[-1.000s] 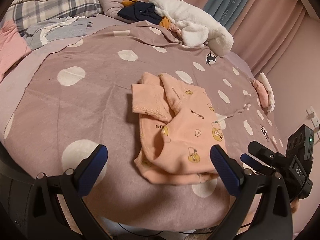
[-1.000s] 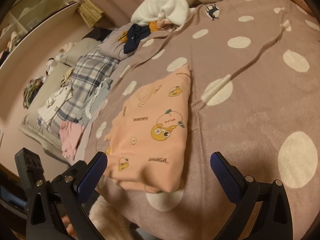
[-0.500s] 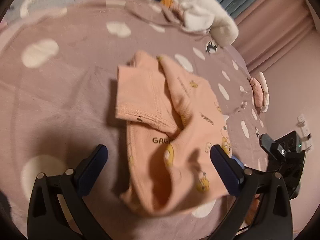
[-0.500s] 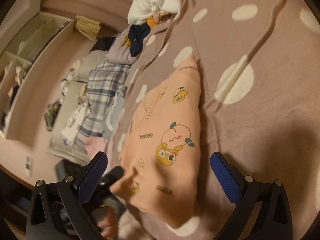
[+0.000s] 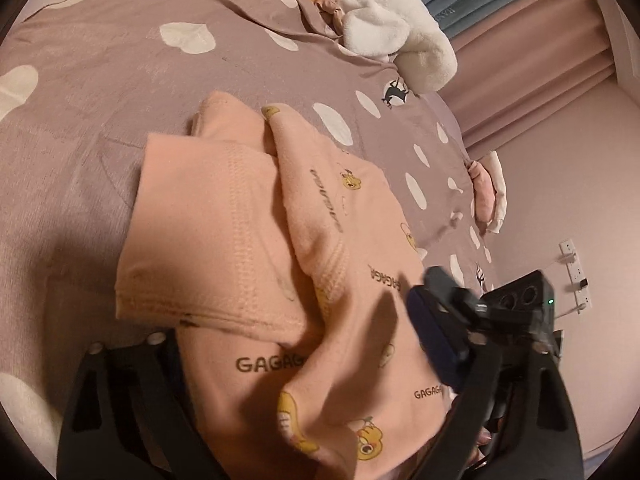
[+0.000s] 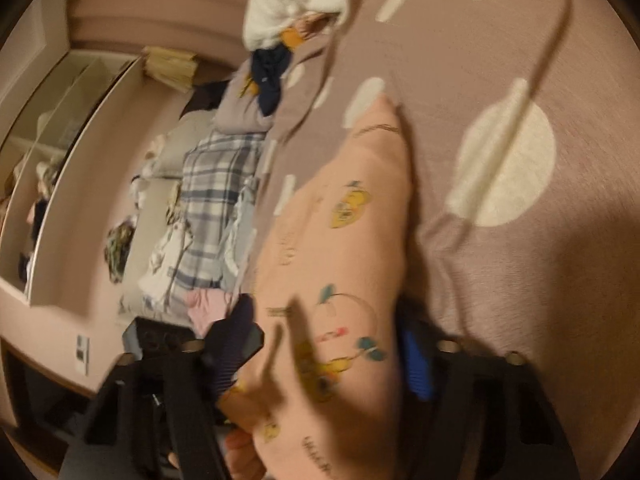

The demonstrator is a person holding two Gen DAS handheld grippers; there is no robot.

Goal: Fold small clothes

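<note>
A peach child's garment with yellow cartoon prints and "GAGAGA" lettering lies partly folded on the mauve dotted bedspread. My left gripper straddles its near edge, jaws closing; a sleeve hides the left finger, and the blue right pad sits beside the cloth. In the blurred right wrist view my right gripper flanks the other end of the garment, jaws closing with cloth between the pads. Neither grip looks tight.
A white fluffy garment and dark clothes lie at the bed's far end. A small pink and white pile sits near the right edge. Plaid and loose clothes cover the side by the wall. Curtains hang behind.
Both grippers came forward and down onto the peach garment, which now lies between their fingers. Both pairs of jaws have narrowed, the right more than the left.
</note>
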